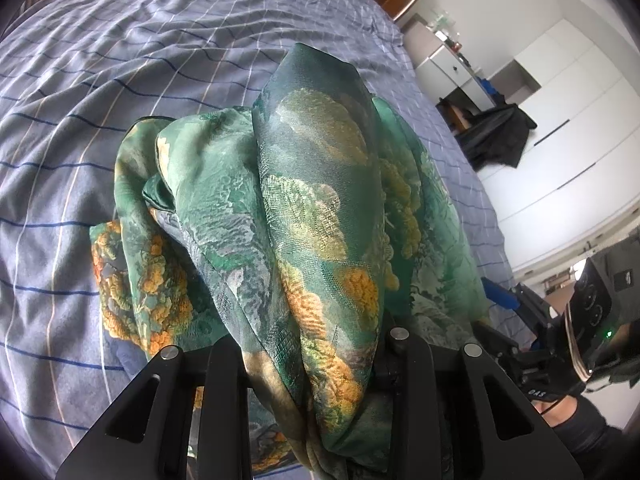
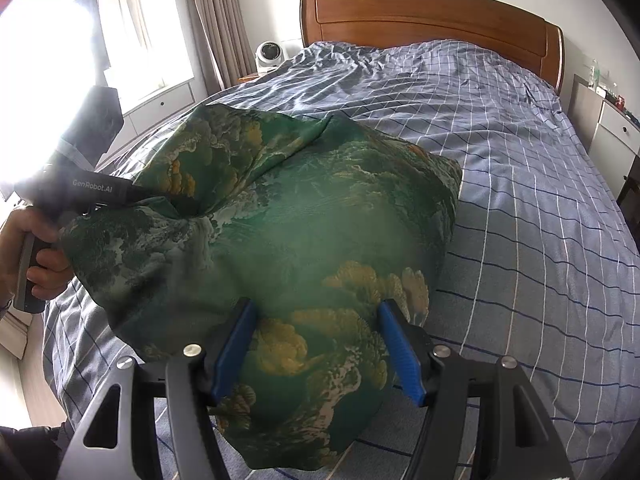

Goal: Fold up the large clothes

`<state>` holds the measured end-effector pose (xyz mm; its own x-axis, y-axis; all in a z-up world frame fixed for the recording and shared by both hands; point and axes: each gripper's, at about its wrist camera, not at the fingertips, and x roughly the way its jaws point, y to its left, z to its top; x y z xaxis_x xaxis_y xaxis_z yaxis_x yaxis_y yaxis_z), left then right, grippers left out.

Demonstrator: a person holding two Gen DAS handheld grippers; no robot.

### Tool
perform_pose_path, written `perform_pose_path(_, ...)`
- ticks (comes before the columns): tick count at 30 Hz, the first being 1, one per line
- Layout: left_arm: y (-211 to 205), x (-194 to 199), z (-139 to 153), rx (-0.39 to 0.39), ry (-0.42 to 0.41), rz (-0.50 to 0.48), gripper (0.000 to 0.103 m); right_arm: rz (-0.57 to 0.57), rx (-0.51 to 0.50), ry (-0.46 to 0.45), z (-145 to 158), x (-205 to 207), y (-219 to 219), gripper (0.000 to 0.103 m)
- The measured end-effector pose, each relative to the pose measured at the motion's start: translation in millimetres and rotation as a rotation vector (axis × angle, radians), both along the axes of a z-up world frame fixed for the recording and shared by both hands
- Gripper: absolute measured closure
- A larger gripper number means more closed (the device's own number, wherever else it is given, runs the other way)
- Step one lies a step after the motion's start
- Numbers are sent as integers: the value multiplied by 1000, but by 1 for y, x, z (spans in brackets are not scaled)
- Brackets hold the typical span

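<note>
Garment (image 2: pixel 280 216) bunches between both grippers: left gripper (image 1: pixel 316 360) and right gripper (image 2: pixel 316 344) each clamp a fold; we should spread it ahead evenly.

The garment (image 2: pixel 280 216) is green with orange-yellow cloud-like motifs, and the bedsheet (image 2: pixel 500 152) is grey-blue with white and dark-blue checks.

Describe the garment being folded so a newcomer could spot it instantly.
Start at the bed with the wooden headboard and blue checked sheet. On its near part sits a bunched green garment, held up by both grippers. Its shiny green fabric with orange-gold patches is the only patterned cloth on the bed.
</note>
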<state>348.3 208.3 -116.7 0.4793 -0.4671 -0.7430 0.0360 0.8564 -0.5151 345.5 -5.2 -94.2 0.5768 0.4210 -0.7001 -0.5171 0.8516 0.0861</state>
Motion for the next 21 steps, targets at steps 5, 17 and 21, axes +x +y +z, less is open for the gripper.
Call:
perform_pose_path(5, 0, 0, -3, -1, 8, 0, 73, 4, -8, -11, 0, -1, 1, 37)
perform_pose_path(17, -2, 1, -4, 1, 12, 4, 72, 20, -21, -29, 1, -5, 5, 37)
perform_pose_path(21, -2, 1, -4, -2, 20, 10, 72, 22, -24, -30, 2, -7, 6, 37)
